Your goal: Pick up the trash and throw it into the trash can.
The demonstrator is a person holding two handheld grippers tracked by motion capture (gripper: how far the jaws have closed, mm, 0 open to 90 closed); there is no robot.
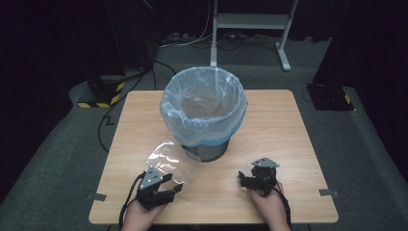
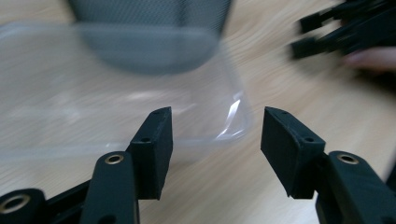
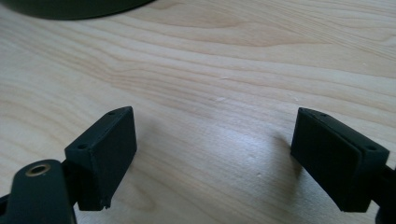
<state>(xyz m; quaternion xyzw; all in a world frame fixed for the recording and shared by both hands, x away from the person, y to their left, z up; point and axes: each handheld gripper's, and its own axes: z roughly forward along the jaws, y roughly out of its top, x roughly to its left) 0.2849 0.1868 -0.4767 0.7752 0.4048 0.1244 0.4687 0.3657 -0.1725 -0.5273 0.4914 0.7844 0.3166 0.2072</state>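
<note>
A clear plastic container (image 1: 169, 161) lies on the wooden table (image 1: 274, 130) in front of a mesh waste bin (image 1: 208, 150) lined with a pale blue bag (image 1: 204, 103). My left gripper (image 1: 172, 183) sits at the container's near edge with its jaws apart. In the left gripper view the container's corner (image 2: 219, 121) reaches in between the jaws of the left gripper (image 2: 212, 116), with a small gap at the right pad. My right gripper (image 1: 242, 179) rests low at the front right of the table. It is open over bare wood (image 3: 212, 126), with nothing between its fingers.
The bin (image 2: 149, 37) stands mid-table, just behind the container. My right gripper (image 2: 299, 35) and a fingertip show far right in the left gripper view. A metal stand (image 1: 250, 21), cables and yellow-black striped feet (image 1: 98, 98) are on the floor beyond the table.
</note>
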